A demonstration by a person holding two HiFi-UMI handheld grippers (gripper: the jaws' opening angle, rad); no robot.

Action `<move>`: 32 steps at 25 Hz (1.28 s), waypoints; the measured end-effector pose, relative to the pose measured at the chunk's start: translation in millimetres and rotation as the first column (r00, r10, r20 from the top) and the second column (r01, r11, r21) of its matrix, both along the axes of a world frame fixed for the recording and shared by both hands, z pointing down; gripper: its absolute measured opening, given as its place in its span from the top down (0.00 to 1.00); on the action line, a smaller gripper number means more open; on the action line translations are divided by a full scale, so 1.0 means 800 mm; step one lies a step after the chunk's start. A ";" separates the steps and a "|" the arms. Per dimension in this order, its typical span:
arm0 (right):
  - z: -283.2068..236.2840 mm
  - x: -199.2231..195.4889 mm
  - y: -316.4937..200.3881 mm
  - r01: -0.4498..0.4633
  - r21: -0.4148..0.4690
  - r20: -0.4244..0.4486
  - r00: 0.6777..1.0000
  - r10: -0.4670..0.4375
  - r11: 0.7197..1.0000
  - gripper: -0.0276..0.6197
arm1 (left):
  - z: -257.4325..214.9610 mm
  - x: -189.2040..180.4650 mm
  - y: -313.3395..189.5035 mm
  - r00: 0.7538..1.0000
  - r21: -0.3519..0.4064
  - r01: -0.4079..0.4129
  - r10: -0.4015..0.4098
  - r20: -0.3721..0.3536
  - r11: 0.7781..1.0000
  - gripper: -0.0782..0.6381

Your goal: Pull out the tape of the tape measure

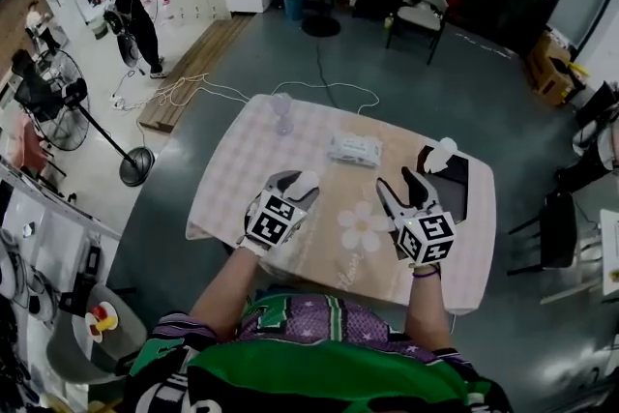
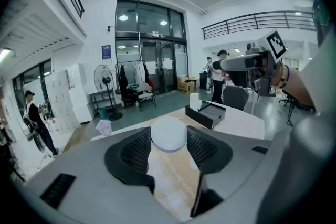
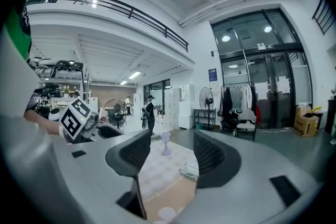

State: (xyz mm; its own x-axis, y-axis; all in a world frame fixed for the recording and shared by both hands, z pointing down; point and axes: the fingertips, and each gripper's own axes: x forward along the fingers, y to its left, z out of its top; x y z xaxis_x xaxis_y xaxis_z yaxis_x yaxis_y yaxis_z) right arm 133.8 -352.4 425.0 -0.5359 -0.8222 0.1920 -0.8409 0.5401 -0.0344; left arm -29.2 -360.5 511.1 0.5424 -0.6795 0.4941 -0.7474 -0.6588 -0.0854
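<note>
A white, round tape measure (image 2: 168, 134) sits between the black ribbed pads of my left gripper (image 2: 168, 147), which is shut on it. In the head view the tape measure (image 1: 307, 181) shows as a white lump at the tip of the left gripper (image 1: 294, 183), above the near left part of the table (image 1: 242, 179). No tape shows drawn out of it. My right gripper (image 1: 403, 183) stands open above the table's near right part, and nothing lies between its jaws in the right gripper view (image 3: 167, 152).
On the checked tablecloth are a wrapped tissue pack (image 1: 354, 149), a clear stemmed glass (image 1: 281, 111) at the far edge, and a black tray (image 1: 453, 181) with a white roll (image 1: 442, 153) at the right. Standing fans, chairs and people are around the room.
</note>
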 end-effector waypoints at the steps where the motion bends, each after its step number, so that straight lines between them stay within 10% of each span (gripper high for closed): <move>1: -0.009 -0.004 0.002 0.000 0.006 0.002 1.000 0.000 1.000 0.58 | -0.012 -0.006 -0.001 1.000 0.016 -0.003 0.003 -0.001 1.000 0.56; 32: -0.075 -0.119 0.079 -0.118 0.124 -0.051 0.991 0.125 0.985 0.59 | -0.148 -0.107 0.058 0.972 0.190 -0.175 0.200 -0.121 0.966 0.56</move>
